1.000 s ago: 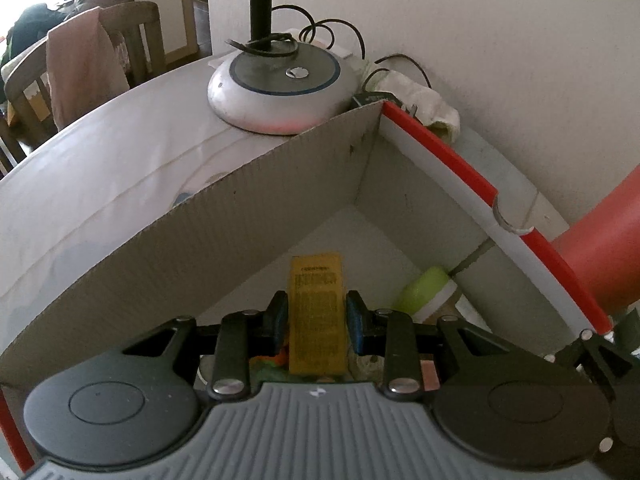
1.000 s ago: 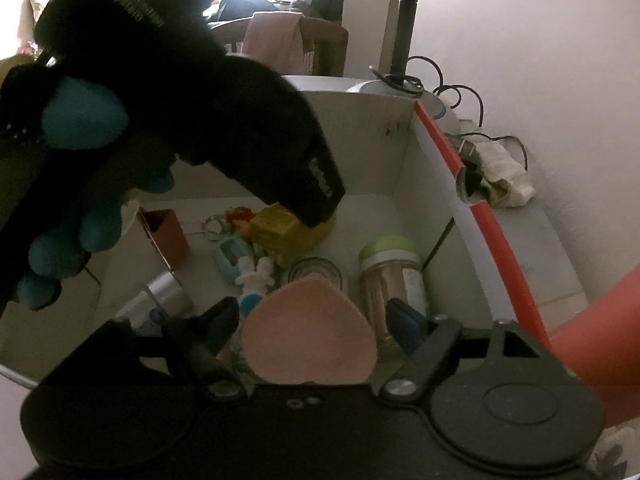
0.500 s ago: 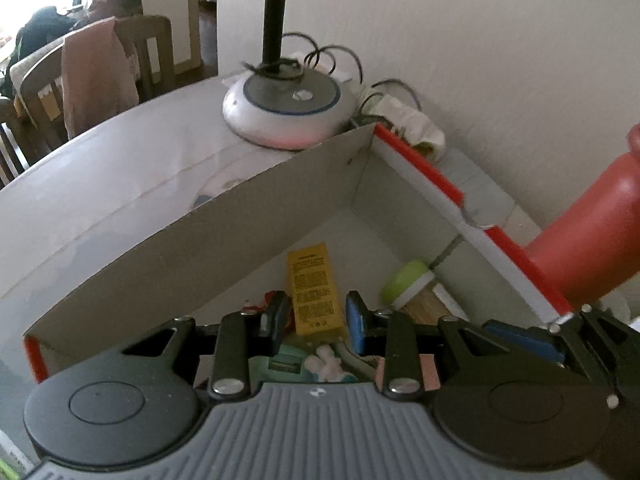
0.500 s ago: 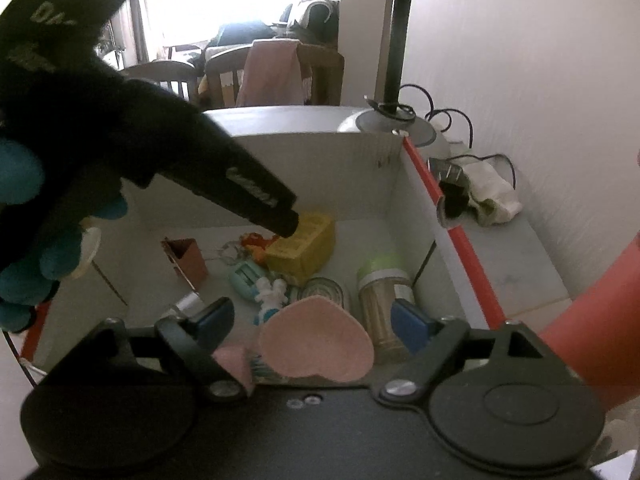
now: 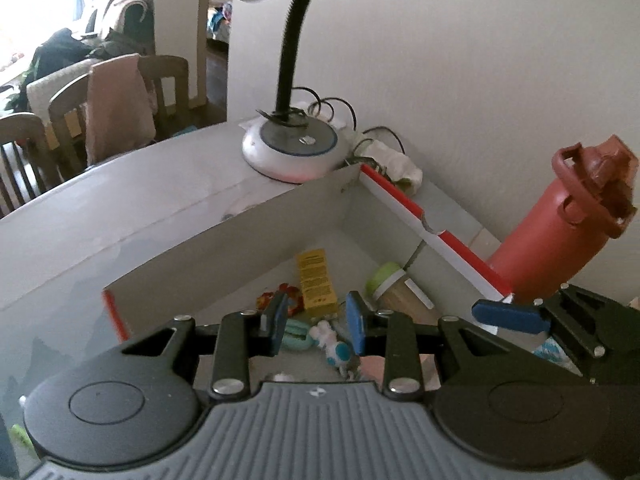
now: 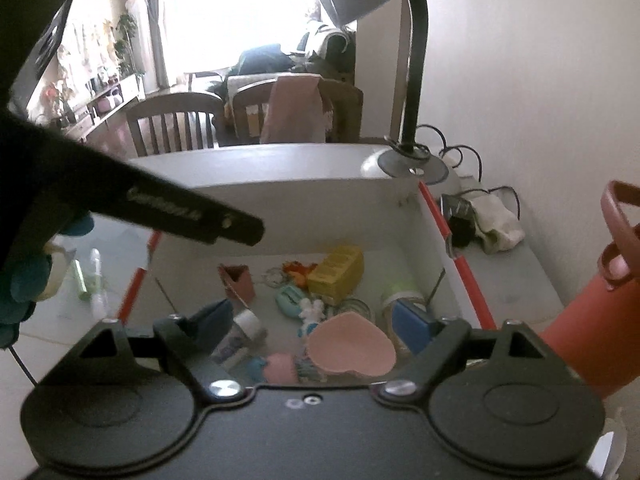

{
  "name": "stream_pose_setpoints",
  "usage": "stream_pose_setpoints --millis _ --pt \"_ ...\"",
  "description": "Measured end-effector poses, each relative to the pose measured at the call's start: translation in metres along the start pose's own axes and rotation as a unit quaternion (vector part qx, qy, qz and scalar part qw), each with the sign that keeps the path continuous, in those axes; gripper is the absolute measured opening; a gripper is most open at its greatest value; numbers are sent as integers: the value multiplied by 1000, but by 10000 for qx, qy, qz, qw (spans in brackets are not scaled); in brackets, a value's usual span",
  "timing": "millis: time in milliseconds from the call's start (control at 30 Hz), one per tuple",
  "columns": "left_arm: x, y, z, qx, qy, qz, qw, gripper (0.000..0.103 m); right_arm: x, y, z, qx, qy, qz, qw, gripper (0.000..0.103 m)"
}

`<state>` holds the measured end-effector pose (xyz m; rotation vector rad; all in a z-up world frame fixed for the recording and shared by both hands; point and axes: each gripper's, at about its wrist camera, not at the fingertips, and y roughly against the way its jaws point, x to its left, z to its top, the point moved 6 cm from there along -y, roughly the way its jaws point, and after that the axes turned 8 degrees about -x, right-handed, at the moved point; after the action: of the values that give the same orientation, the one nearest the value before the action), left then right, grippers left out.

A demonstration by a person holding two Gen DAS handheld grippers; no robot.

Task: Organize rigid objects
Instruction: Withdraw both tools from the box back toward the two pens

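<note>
Both tools above box (image 6: 304, 196): left tool (image 5: 316, 322) narrow, empty; right tool (image 6: 316, 326) wide, just opening, pink heart (image 6: 352, 348) below.

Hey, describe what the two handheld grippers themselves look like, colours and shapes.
Both are black linkage frames with round black hubs and silver pivot screws. The left gripper has blue finger pads and a ribbed grey body. The right gripper has blue pads and an all-black body. The hand on the left one wears a teal glove.
</note>
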<state>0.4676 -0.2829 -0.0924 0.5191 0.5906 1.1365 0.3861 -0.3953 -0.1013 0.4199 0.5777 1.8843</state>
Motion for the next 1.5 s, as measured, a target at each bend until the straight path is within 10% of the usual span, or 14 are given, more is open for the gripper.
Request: stream_pose_setpoints --millis 600,733,1500 --pt "68 99 -45 -383 175 337 9985 31 83 26 17 -328 -65 504 9982 89" --pt "94 124 -61 -549 354 493 9966 67 106 23 16 -293 -87 630 9975 89" --pt "206 171 -138 -373 1230 1331 9827 83 197 -41 31 94 199 971 9950 92"
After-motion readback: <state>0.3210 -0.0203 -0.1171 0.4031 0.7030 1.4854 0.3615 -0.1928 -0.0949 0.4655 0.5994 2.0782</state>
